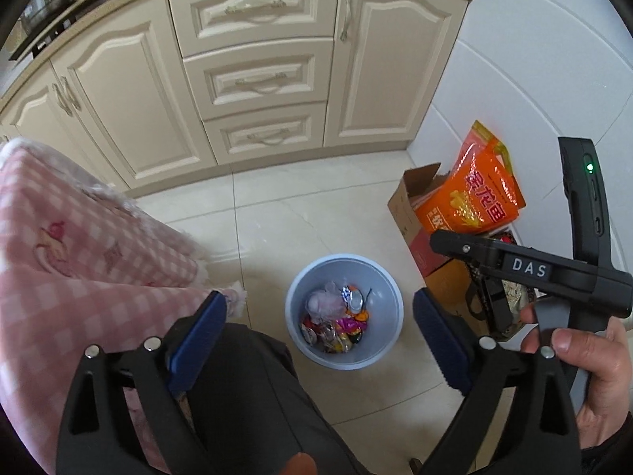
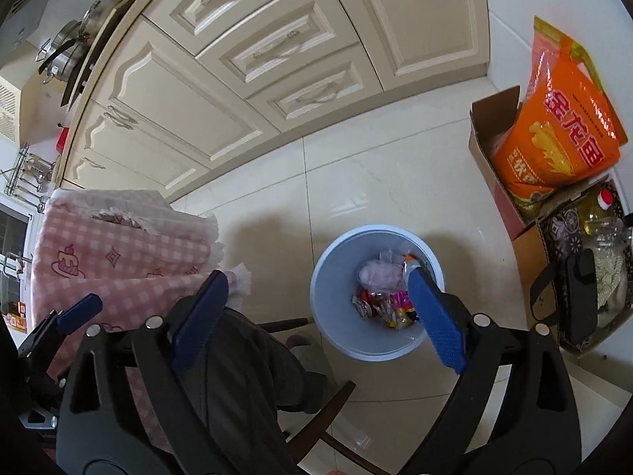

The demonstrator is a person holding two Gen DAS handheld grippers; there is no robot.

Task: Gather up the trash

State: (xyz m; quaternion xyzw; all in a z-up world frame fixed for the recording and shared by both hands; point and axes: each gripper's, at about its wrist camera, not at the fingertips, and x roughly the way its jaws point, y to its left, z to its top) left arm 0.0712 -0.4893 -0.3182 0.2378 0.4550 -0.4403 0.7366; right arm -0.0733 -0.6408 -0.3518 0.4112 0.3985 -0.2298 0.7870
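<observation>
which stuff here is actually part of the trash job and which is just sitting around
Part of the job:
- pale blue bin on the floor
- wrappers lying inside it
- left gripper, open, nothing between its fingers
- right gripper, open, also holding nothing

Just lying about:
- orange bag standing in a cardboard box
- pink checked cloth
- cream cabinets
- pots on the counter

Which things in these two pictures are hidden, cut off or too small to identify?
- Trash in the bin: both views, wrappers too small to name; the right gripper's finger covers part.
- Cardboard box contents: both views, hidden behind the orange bag.
- Table under the pink cloth: covered, left wrist view.
- Left gripper: only one fingertip shows in the right wrist view, cut by the edge.
</observation>
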